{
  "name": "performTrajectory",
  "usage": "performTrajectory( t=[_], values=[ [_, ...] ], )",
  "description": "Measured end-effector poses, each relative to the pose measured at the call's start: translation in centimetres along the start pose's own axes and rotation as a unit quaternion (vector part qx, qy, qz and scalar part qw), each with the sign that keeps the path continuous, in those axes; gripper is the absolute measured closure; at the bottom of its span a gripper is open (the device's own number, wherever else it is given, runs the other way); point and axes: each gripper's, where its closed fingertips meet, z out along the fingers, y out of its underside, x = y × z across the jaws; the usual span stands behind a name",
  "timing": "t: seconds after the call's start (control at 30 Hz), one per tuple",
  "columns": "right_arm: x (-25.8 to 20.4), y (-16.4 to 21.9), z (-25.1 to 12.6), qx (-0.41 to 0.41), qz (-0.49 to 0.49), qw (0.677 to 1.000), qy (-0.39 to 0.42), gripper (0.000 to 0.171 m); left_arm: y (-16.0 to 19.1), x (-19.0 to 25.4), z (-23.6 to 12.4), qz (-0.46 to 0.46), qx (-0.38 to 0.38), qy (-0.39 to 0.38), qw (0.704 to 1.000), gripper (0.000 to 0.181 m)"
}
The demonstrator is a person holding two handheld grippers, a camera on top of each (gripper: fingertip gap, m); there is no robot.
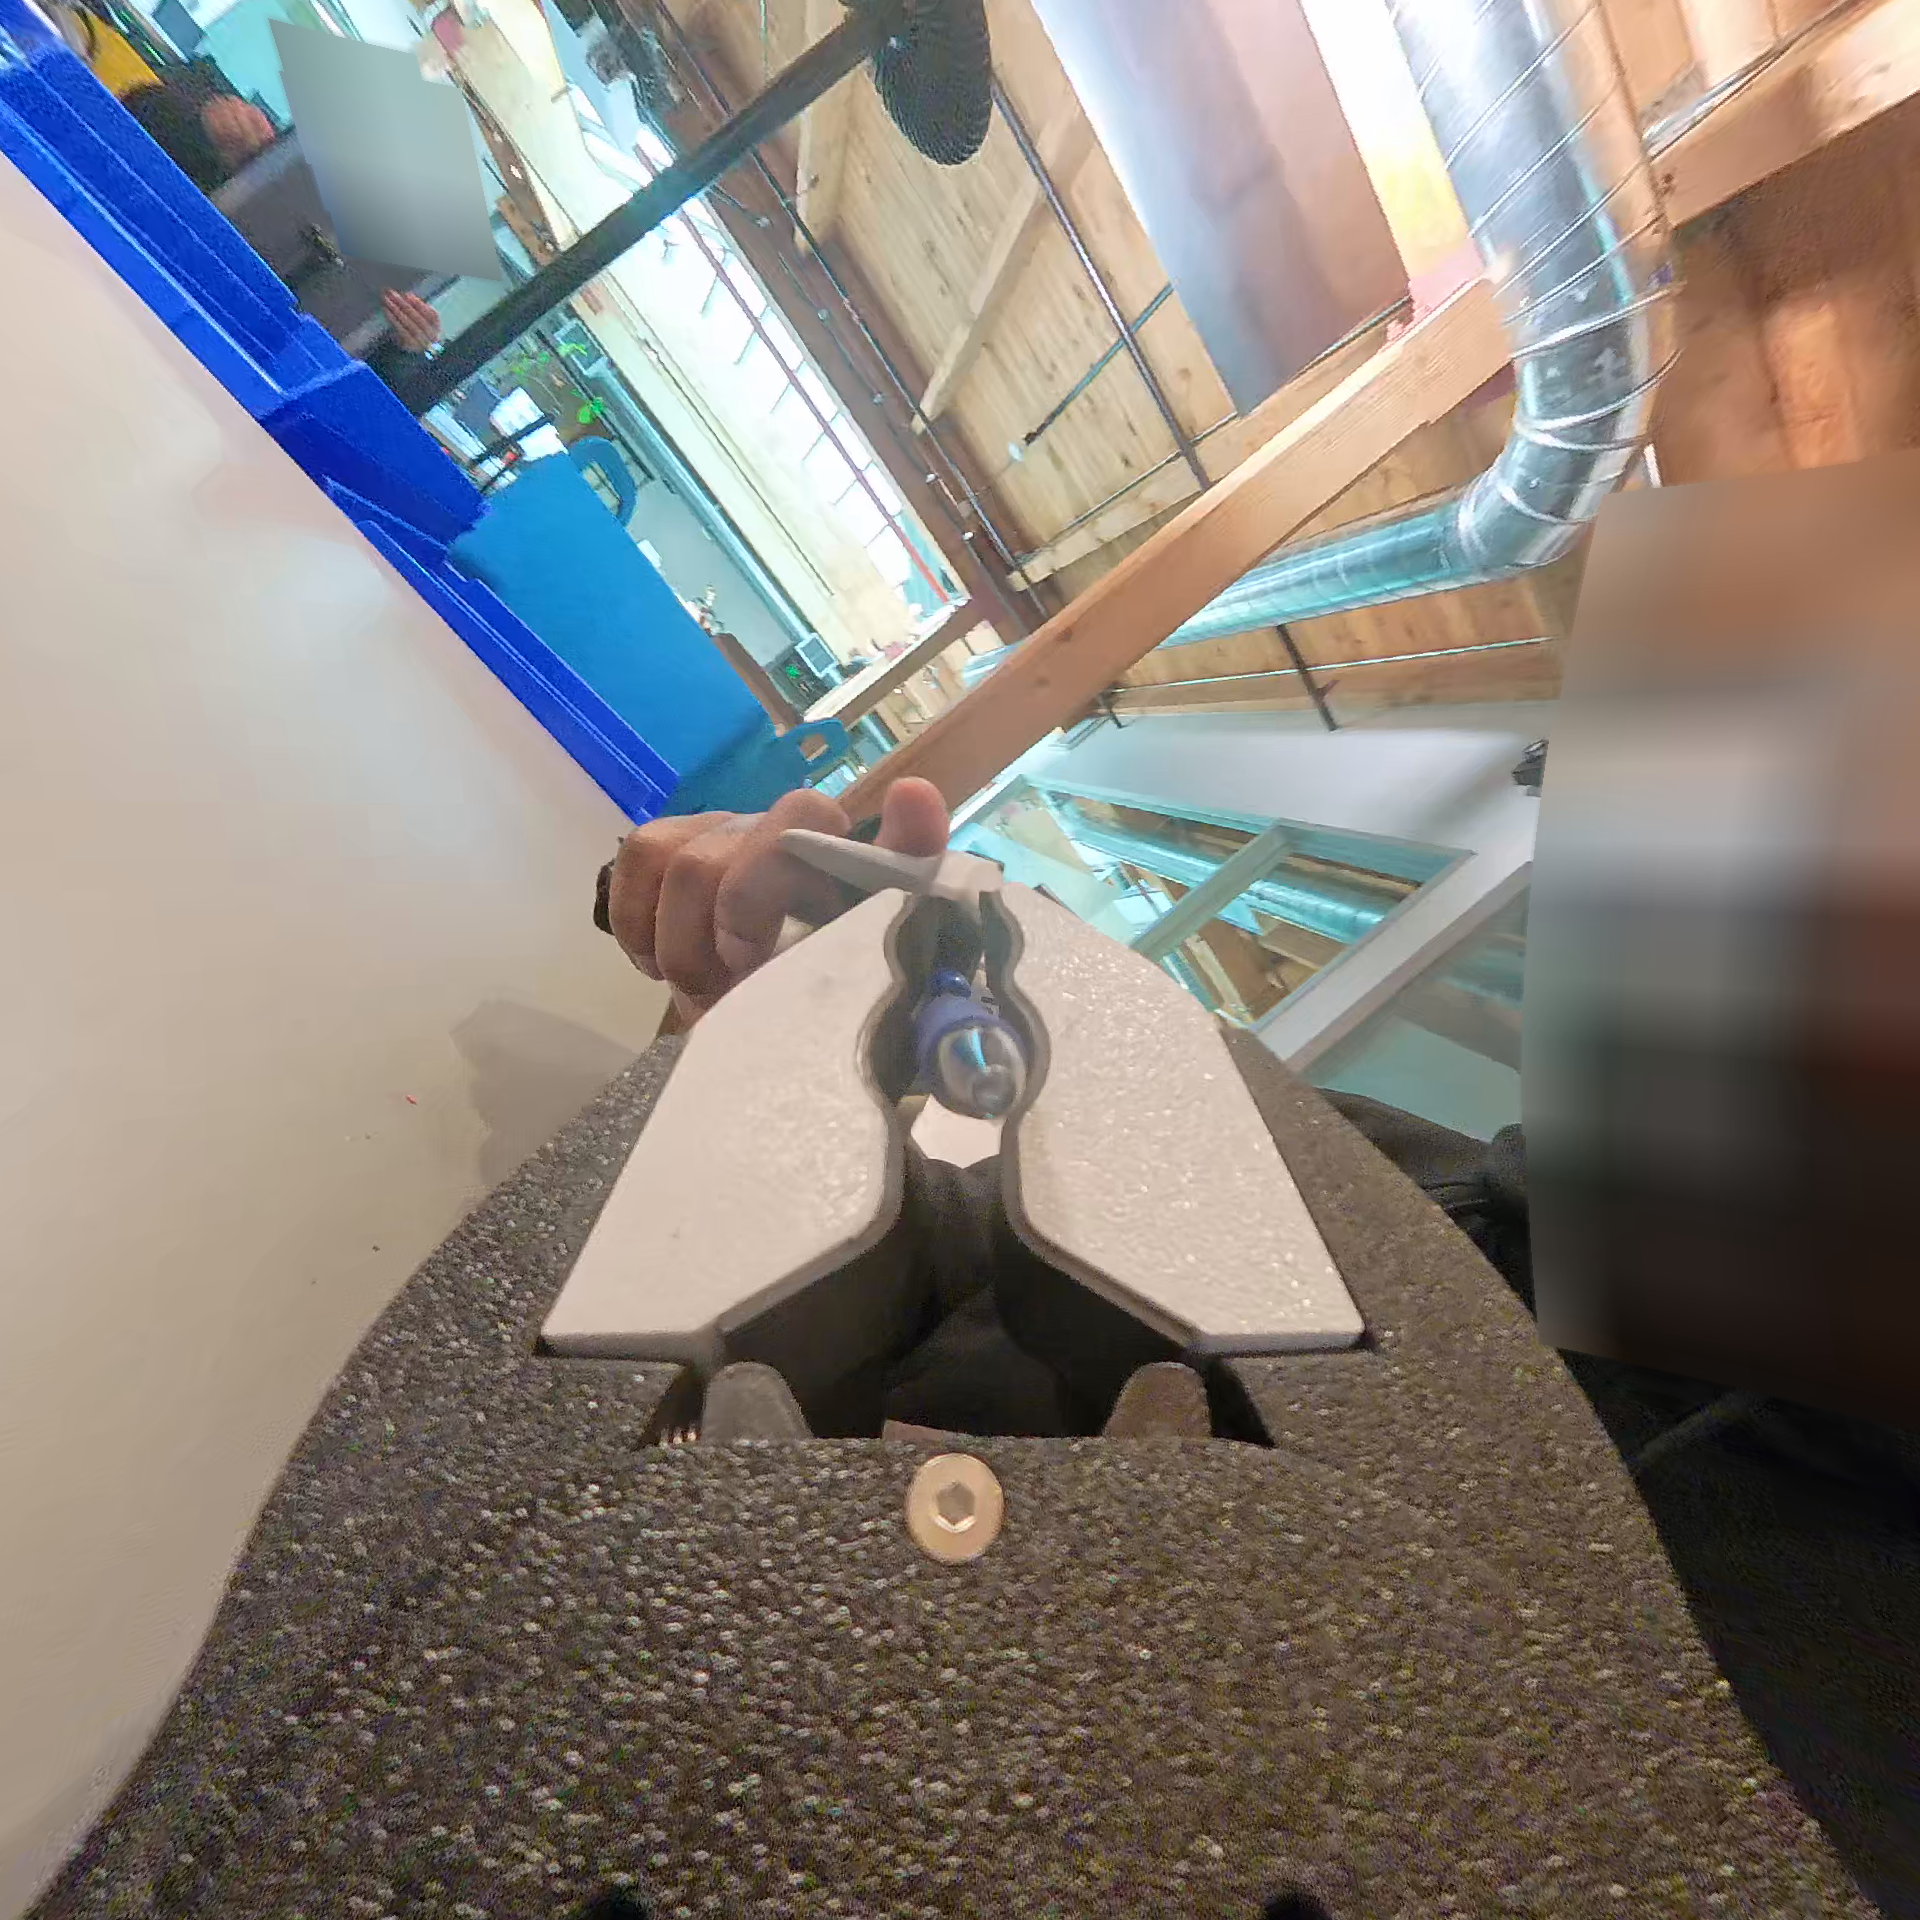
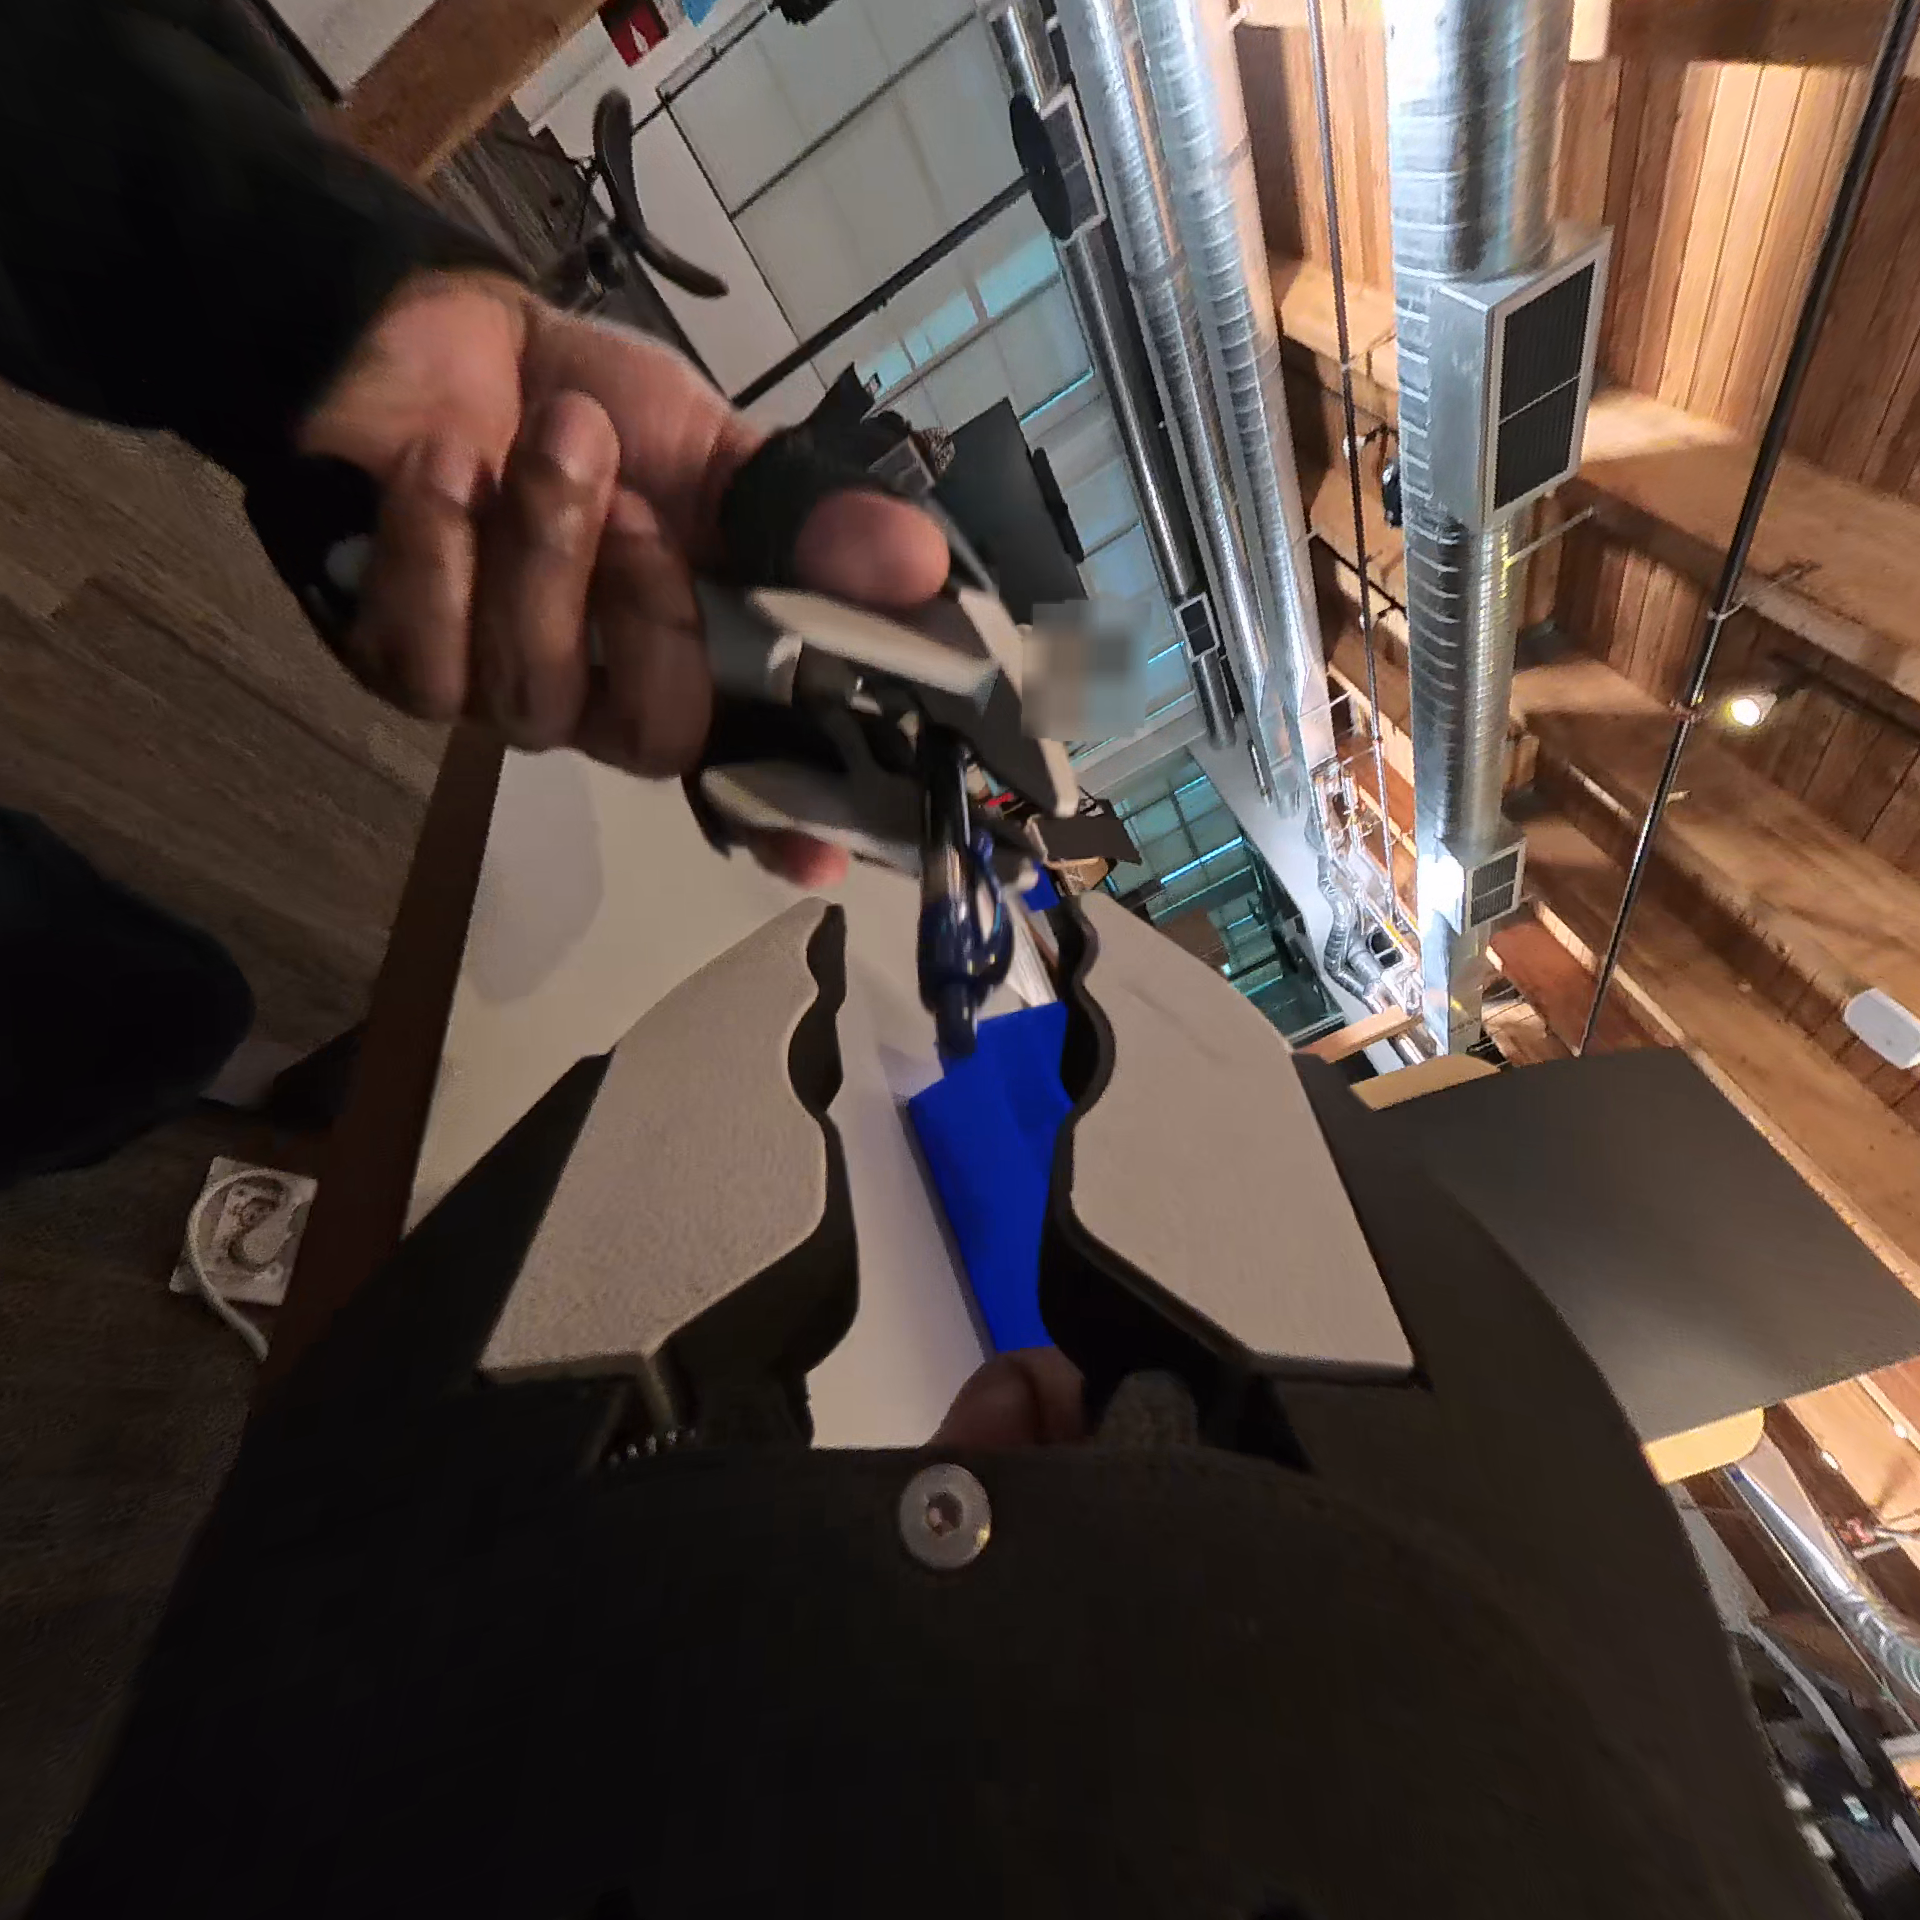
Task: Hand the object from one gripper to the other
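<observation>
Pen (image 1: pixel 971 1049), blue-collared: clamped in left tongs (image 1: pixel 951 997), raised above the desk (image 1: pixel 208 831). Right tongs (image 2: pixel 951 997) gape wide, empty, the pen's free end hanging between their tips. We judge closing squarely on the barrel wise before left lets go.

White tabletop (image 1: pixel 208 831) fills left of frame in left wrist view; blue bins (image 1: pixel 343 416) along its far edge, upper left. Wood beam (image 1: pixel 1195 582) runs diagonally thru centre, silver duct (image 1: pixel 1538 488) bends upper right, black fan (image 1: pixel 935 83) at top. Right wrist view: two silver ducts (image 2: pixel 1455 416) run top to centre w/ vent grilles (image 2: pixel 1538 384), wood plank ceiling (image 2: pixel 1714 727) right, white cable and box (image 2: pixel 244 1231) on carpet, lower left.
</observation>
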Motion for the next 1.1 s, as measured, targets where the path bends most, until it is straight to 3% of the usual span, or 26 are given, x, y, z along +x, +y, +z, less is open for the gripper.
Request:
performTrajectory(
  t=[0.27, 0.47, 0.9, 1.1],
  values=[
    [0.8, -1.3, -0.1, 0.015, -0.004, 1.0, 0.022, 0.168, 1.1, -0.5, 0.8, -0.007, -0.017, 0.01, 1.0, 0.169],
    [0.8, -0.6, -0.3, -0.015, -0.031, 0.999, 0.018, 0.148, 0.7, -1.2, 0.5, -0.005, -0.008, -0.013, 1.0, 0.17],
    [0.0, 0.1, 0.0, -0.085, -0.154, 0.984, 0.003, 0.148, 0.1, -1.0, 0.3, -0.001, 0.003, -0.024, 1.0, 0.17],
    [0.3, 1.2, 0.7, -0.138, -0.188, 0.972, 0.023, 0.147, -0.5, -1.6, 0.0, 0.034, 0.017, -0.077, 0.996, 0.169]
  ],
)
